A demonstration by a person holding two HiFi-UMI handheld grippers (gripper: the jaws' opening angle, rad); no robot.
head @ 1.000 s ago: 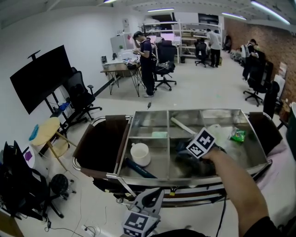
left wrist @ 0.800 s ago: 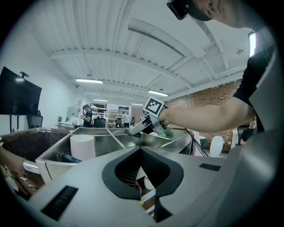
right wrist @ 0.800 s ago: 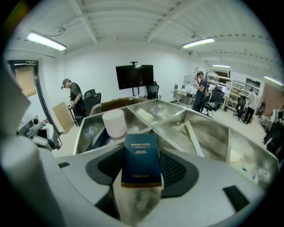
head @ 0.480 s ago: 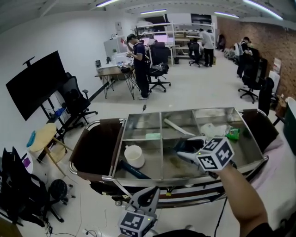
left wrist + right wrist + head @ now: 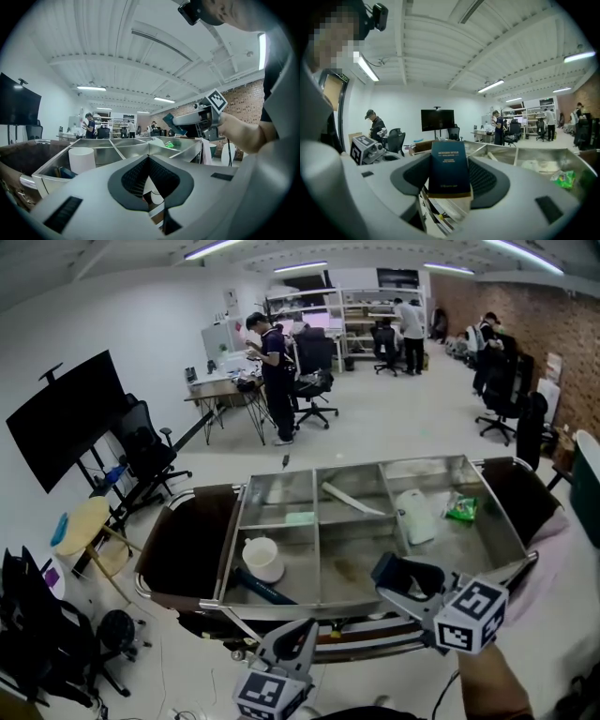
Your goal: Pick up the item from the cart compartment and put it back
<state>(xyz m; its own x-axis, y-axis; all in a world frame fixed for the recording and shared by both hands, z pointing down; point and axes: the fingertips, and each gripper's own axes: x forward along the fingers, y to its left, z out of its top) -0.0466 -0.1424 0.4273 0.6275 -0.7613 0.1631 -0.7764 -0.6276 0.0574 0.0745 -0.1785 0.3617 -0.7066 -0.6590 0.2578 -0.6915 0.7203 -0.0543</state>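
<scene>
A dark blue box with pale print stands between my right gripper's jaws, which are shut on its sides. In the head view that right gripper hangs over the front rim of the steel cart tray, and the blue box is clear of the compartments. The left gripper view shows the same box held up at the right. My left gripper is low, in front of the cart, with its jaws shut on nothing.
In the tray's compartments lie a white cup, a dark blue tool, a pale green block, a white stick, a white pouch and a green packet. Office chairs, desks and people stand behind.
My right gripper has lifted the blue box out of the middle front compartment and drawn it toward me, over the cart's front rim. The left gripper has hardly moved.
</scene>
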